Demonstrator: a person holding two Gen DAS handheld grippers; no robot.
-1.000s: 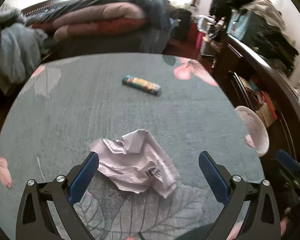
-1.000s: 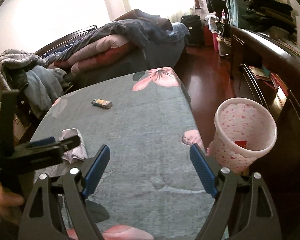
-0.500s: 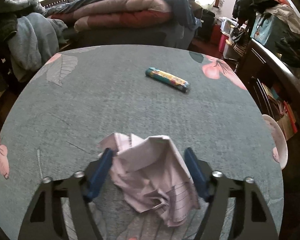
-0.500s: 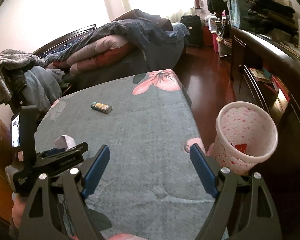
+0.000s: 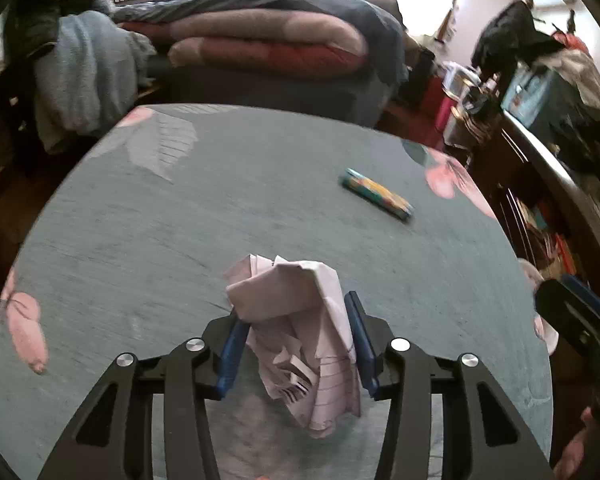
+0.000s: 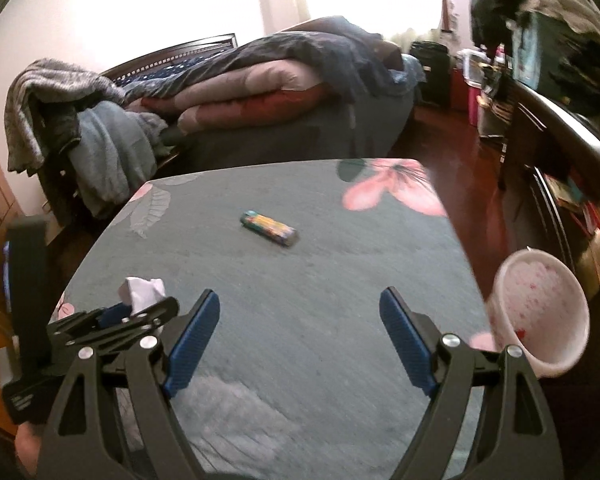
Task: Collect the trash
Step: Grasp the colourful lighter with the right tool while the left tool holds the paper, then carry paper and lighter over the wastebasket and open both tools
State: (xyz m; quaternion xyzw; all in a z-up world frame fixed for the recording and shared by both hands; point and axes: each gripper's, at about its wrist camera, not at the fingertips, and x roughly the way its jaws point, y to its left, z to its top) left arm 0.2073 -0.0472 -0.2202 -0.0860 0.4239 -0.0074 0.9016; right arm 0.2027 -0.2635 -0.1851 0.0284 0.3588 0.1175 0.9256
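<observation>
Crumpled paper on table, wrapper behind, bin right

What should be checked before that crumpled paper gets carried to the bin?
1. Left gripper shut on the paper, jaws just closed: ok.
2. Paper lifted off the table: cannot tell.
3. Bin open, beside the table: ok.
4. Right gripper open, holding nothing: ok.
5. Wrapper left on the table: not ok.
</observation>
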